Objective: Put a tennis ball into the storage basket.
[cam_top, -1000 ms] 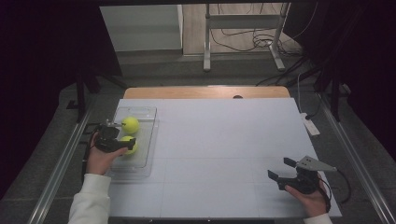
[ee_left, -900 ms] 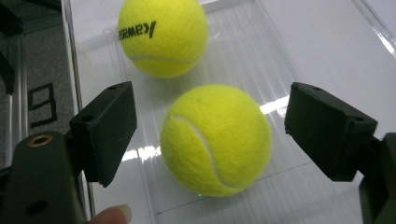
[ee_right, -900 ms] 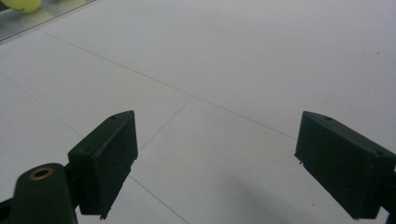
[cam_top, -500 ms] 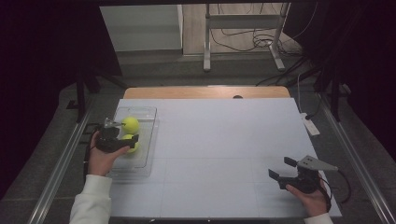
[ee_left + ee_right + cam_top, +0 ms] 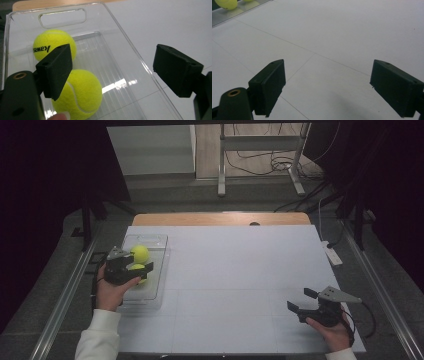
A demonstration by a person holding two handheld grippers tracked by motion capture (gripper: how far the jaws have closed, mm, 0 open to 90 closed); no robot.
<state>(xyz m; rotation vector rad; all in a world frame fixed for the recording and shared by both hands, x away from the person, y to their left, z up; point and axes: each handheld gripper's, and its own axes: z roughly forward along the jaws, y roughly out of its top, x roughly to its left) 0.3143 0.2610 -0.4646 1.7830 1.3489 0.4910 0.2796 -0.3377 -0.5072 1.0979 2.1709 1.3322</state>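
**Left gripper open over the clear bin with two tennis balls; right gripper open over bare table**

The landmark is the clear plastic bin, which lies on the left part of the white table, with its long side running away from the person.

At the left edge of the bin, the person's left hand holds the left gripper above the near half of the bin. Its jaws stand wide apart and grasp nothing. In the left gripper view, the left jaw stands in front of both balls, and the right jaw is out past the right wall of the bin, over the table. I cannot tell if the left jaw touches a ball or is only above it.

Inside the bin there are two yellow tennis balls. The far ball lies toward the far end, near the wall with the handle cut-out, and dark printed letters show on it. The near ball lies just beside it toward the person, partly under the gripper; in the left gripper view its white seam is seen. Whether the two balls touch each other is hidden by the jaw.

Well to the right of the bin, near the table's near right corner, the right hand holds the right gripper. Its jaws are also spread wide and empty, and they point back toward the bin. In the right gripper view, a corner of the bin with a ball is seen far off at the upper left.
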